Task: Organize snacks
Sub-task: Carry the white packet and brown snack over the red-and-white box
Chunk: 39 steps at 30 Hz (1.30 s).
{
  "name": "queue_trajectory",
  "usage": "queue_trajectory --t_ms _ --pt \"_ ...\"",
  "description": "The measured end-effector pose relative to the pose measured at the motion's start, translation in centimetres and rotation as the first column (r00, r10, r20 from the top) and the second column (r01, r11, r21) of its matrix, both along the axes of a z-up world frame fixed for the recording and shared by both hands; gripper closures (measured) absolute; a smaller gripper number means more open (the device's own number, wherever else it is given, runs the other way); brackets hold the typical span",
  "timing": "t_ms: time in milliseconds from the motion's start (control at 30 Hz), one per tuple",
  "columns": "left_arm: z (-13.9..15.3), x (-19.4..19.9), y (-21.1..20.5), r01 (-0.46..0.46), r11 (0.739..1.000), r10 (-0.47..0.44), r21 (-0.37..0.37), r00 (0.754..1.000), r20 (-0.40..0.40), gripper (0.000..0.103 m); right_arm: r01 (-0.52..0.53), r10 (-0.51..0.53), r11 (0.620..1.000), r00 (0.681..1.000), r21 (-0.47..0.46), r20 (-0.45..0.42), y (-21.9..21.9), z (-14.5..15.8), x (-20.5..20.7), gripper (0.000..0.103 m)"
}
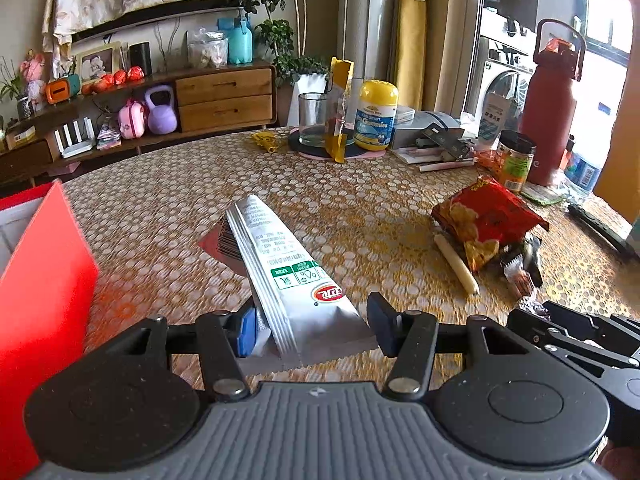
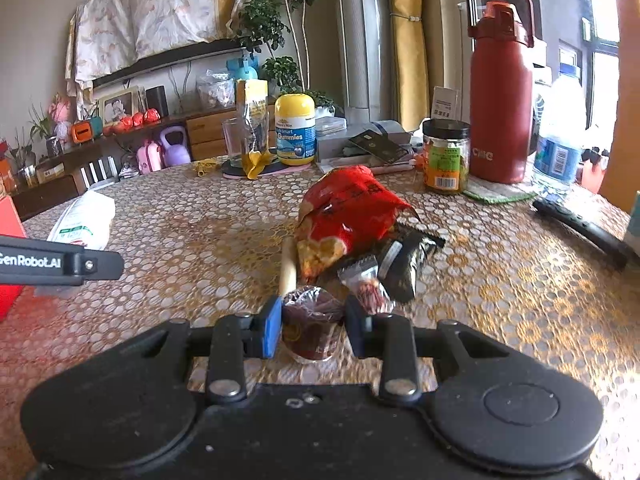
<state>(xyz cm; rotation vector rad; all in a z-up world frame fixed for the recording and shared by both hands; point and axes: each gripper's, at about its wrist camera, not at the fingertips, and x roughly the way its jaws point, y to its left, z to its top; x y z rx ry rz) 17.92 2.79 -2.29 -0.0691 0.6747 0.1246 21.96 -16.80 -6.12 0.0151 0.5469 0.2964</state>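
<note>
Quick count of what's on the counter (image 1: pixel 360 208): one silver snack pouch (image 1: pixel 280 268), one red chip bag (image 2: pixel 352 208), one pale sausage stick (image 1: pixel 456 260), one dark-red wrapped candy (image 2: pixel 312 312), one yellow-capped gummies bottle (image 2: pixel 296 132), one drinking glass (image 1: pixel 312 118), one red flask (image 2: pixel 500 92), one glass jar (image 2: pixel 446 156).

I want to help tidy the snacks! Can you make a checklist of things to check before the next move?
1. Left hand-held gripper has the silver snack packet between its fingers: ok.
2. The packet is lifted off the table: ok.
3. Red box is beside the left hand-held gripper, ready for the packet: ok.
4. Room inside the box: cannot tell, its inside is mostly hidden.
5. Right hand-held gripper is shut on the dark red wrapped snack: ok.
6. Nothing else caught in that grip: cannot tell; the snack pile lies very close.
</note>
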Motion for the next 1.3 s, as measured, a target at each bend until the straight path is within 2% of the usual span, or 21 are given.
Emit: queue_trajectory --t_ms 400,567,700,1000,1300 --pt "0.4 -5.8 -0.4 0.028 1.0 -0.028 -0.01 1.0 0.002 0.048 -0.008 0.008 1.0 1.0 0.01 -0.013 -0.1 1.0 -5.6 0.071" --pt "0.7 -7.8 -0.4 0.045 0.999 -0.045 -0.026 0.999 0.003 0.048 0.008 -0.008 1.0 1.0 0.001 -0.01 0.1 1.7 -7.3 0.07" --pt "0.8 -9.1 -0.5 0.048 0.999 -0.048 -0.012 0.999 0.004 0.048 0.011 -0.01 1.0 1.0 0.006 -0.016 0.1 2.0 -8.2 0.07" --pt "1.7 -12.3 -0.1 0.048 0.999 -0.048 -0.004 0.997 0.059 0.048 0.012 -0.013 0.999 1.0 0.031 0.019 0.2 2.8 -10.5 0.071" --pt "3.8 -15.0 1.4 0.027 1.0 -0.026 -0.009 0.992 0.125 0.048 0.005 -0.006 0.999 0.999 0.035 0.038 1.4 4.0 -11.6 0.071"
